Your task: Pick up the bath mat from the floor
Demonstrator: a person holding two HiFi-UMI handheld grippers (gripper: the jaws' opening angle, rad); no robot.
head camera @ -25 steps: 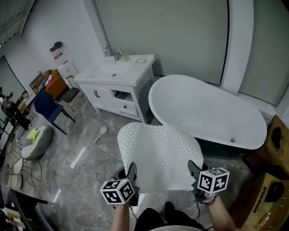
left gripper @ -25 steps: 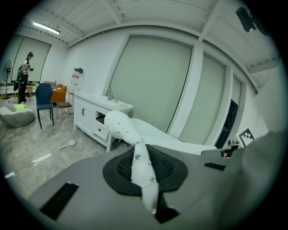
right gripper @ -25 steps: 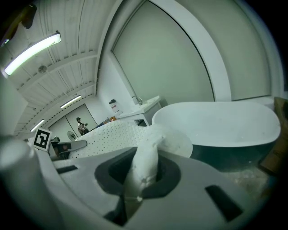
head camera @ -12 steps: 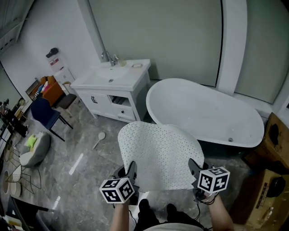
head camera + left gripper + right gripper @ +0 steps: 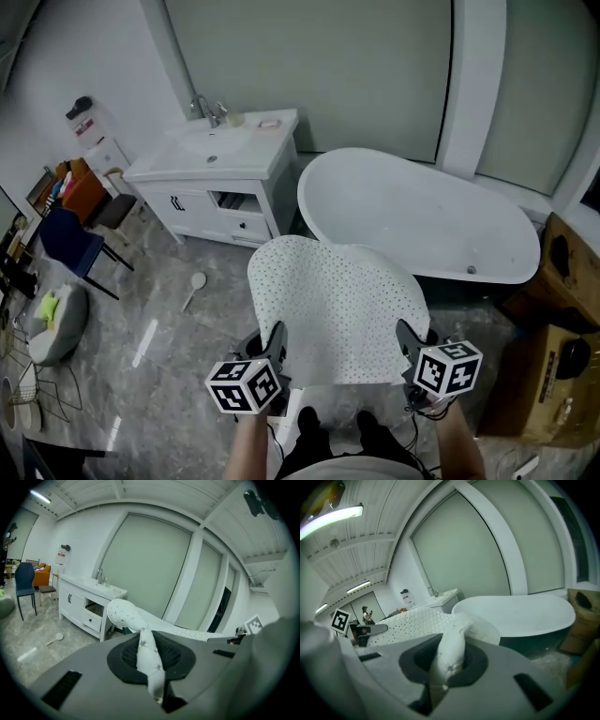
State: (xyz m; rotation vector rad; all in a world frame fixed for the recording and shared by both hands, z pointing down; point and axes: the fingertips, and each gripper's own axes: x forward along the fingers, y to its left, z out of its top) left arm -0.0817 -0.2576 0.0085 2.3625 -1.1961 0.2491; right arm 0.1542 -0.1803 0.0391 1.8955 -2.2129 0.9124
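At 6 o'clock in the head view, the left gripper (image 5: 269, 349) and right gripper (image 5: 409, 345) each pinch a near corner of the perforated white bath mat (image 5: 333, 305), which is lifted clear of the floor. Hold both pinches firm and level, moving the hands together, so the drooping far edge stays out of the bathtub (image 5: 422, 220) at 1 o'clock.

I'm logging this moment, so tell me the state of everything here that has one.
bath mat: lifted off the floor, held by its two near corners.
left gripper: shut on the mat's near left corner.
right gripper: shut on the near right corner.
bathtub: empty, no water visible.
vanity cabinet: left door shut.
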